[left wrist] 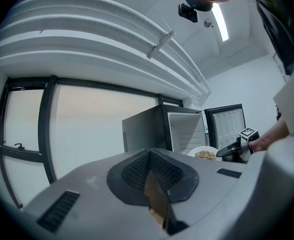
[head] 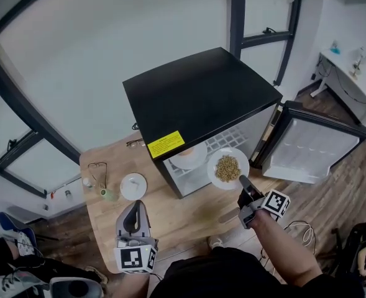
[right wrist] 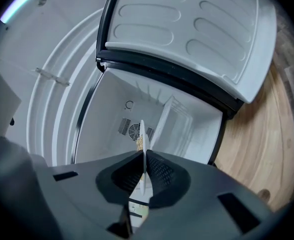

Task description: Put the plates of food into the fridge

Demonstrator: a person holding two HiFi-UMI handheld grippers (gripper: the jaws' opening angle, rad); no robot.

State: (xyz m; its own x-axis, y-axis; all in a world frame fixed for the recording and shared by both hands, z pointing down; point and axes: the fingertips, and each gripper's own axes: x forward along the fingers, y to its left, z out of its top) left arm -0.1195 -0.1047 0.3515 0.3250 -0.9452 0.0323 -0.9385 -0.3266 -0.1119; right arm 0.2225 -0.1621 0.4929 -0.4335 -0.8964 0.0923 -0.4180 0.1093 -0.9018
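A white plate of brownish food (head: 228, 167) hangs level just in front of the open black fridge (head: 195, 92), at the height of its wire shelf. My right gripper (head: 246, 188) is shut on the plate's near rim. In the right gripper view the plate (right wrist: 142, 134) shows edge-on between the closed jaws, pointing into the white fridge interior (right wrist: 122, 109). Another white dish (head: 189, 156) sits on the shelf inside. My left gripper (head: 133, 215) rests on the wooden table (head: 183, 219), shut and holding nothing. From the left gripper view I see the held plate (left wrist: 205, 154) and the right gripper (left wrist: 234, 150).
The fridge door (head: 313, 148) stands swung open to the right. On the table left of the fridge lie a small white plate (head: 133, 185), a green cup (head: 108, 194) and a pair of glasses (head: 97, 166). The table's front edge is close to the person's body.
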